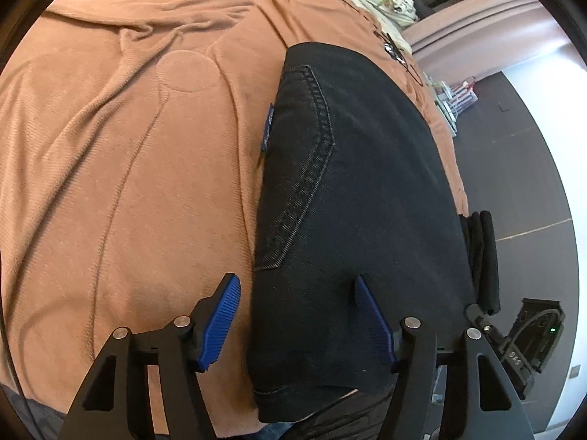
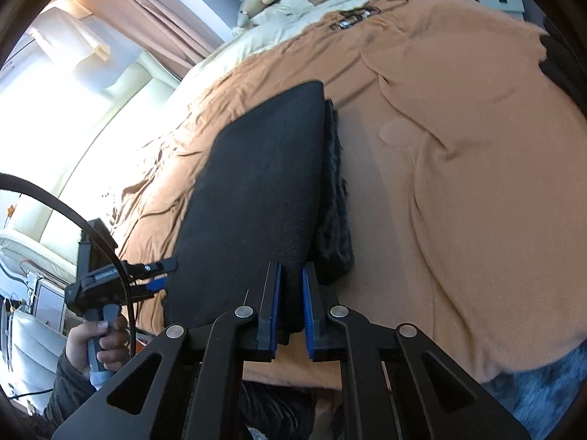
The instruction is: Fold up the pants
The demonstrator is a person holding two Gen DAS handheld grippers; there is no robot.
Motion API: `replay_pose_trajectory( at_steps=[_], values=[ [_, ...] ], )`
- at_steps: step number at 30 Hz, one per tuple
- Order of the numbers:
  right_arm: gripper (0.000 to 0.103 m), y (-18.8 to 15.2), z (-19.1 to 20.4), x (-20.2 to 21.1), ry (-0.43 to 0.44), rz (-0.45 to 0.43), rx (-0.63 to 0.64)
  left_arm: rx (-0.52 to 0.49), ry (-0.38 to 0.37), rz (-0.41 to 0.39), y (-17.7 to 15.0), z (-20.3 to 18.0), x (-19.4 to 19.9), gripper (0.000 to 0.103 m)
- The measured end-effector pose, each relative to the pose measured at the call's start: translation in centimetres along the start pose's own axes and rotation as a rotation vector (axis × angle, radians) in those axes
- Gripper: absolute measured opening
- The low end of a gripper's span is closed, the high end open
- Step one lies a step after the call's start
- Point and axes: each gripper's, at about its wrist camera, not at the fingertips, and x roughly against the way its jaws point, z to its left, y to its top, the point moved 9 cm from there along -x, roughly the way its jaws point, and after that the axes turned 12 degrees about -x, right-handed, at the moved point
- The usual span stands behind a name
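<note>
pants: black denim jeans (image 1: 352, 190), already folded into a thick oblong pad, lying on the orange bedspread (image 1: 121, 168) from the centre of my left view down to its lower edge; back pocket stitching faces up.
right gripper: my right gripper (image 2: 291, 304) is clamped on the near edge of the jeans (image 2: 256, 198), low in the centre of the right view, several layers pinched between the blue pads.
left gripper: my left gripper (image 1: 297, 315) stands apart, one pad over the bedspread, the other over the denim, straddling the near left edge; nothing pressed.
feel: i judge it heavy for cloth, fairly stiff, rough, not slippery, not fragile; stacked layers may slide apart.
where to hold: i'd bite deep at the near corners, catching every layer at once.
risk: a shallow bite lifts only the top ply.
</note>
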Motion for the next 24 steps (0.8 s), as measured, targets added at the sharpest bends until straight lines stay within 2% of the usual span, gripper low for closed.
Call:
replay_pose_trajectory(
  at_steps=[5, 6, 8, 9, 10, 12, 18, 20, 23, 24],
  values=[
    [0.012, 0.9, -1.0, -0.2, 0.009, 0.011, -0.059, 0.023, -0.051, 0.015, -0.7, 0.0, -0.8, 0.065],
    [0.017, 1.4, -0.8, -0.3, -0.002, 0.01, -0.045, 0.028, -0.058, 0.015, -0.8, -0.1, -0.7, 0.064],
    [0.042, 2.3, -0.4, -0.5, -0.011, 0.0, -0.014, 0.039, -0.078, 0.009, -1.2, -0.1, -0.6, 0.062],
    [0.061, 2.8, -0.3, -0.7, -0.001, -0.006, -0.004, 0.046, -0.089, 0.006, -1.4, -0.1, -0.5, 0.062],
    [0.065, 2.8, -0.3, -1.1, 0.001, -0.01, -0.002, 0.052, -0.098, 0.003, -1.6, -0.1, -0.4, 0.059],
    [0.065, 3.2, -0.8, -2.1, 0.0, 0.007, -0.01, 0.052, -0.101, 0.001, -1.9, -0.1, -0.3, 0.058],
    [0.065, 3.4, -1.7, -5.5, 0.069, 0.092, -0.048, 0.055, -0.114, -0.008, -2.6, 0.3, 0.4, 0.053],
    [0.064, 3.3, -1.7, -6.4, 0.091, 0.118, -0.062, 0.052, -0.096, -0.011, -2.7, 0.6, 0.4, 0.045],
    [0.055, 2.9, -1.8, -7.3, 0.084, 0.139, -0.058, 0.055, -0.081, -0.013, -2.6, 0.4, 0.7, 0.034],
    [0.049, 2.8, -1.7, -7.4, 0.087, 0.143, -0.055, 0.052, -0.08, -0.017, -2.5, 0.3, 0.9, 0.032]
  ],
)
